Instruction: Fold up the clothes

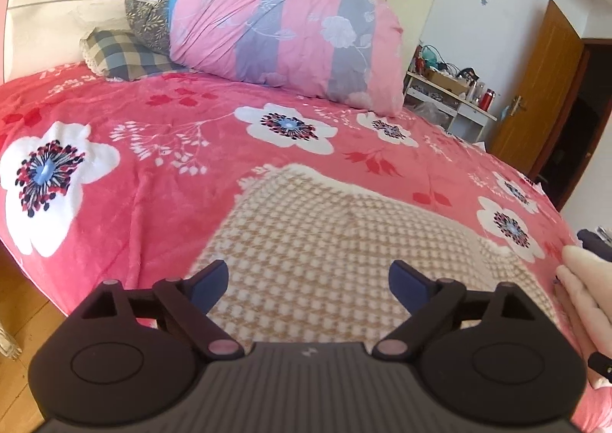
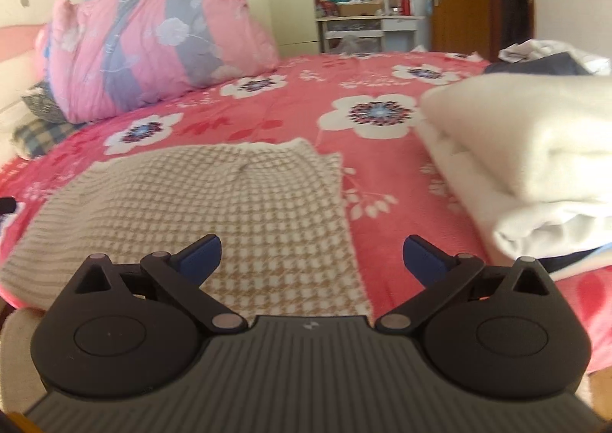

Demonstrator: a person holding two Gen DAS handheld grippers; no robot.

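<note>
Both tongs, left tongs (image 1: 308,285) and right tongs (image 2: 311,261), gape empty just above the folded checked garment (image 2: 214,199), lying ahead lengthwise.

Beige-white houndstooth garment (image 1: 344,241); pink floral bedspread (image 1: 153,173); pink-grey striped quilt (image 1: 275,16); blue fingers (image 1: 407,282).

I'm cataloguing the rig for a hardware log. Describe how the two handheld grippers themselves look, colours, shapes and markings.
The left gripper and the right gripper look identical: a dark grey ribbed body bearing a small pale logo, two round black housings with oval insets, and black linkage arms with silvery pivot pins. Each ends in two blue fingers. No cables show, and no sleeve is visible.
</note>
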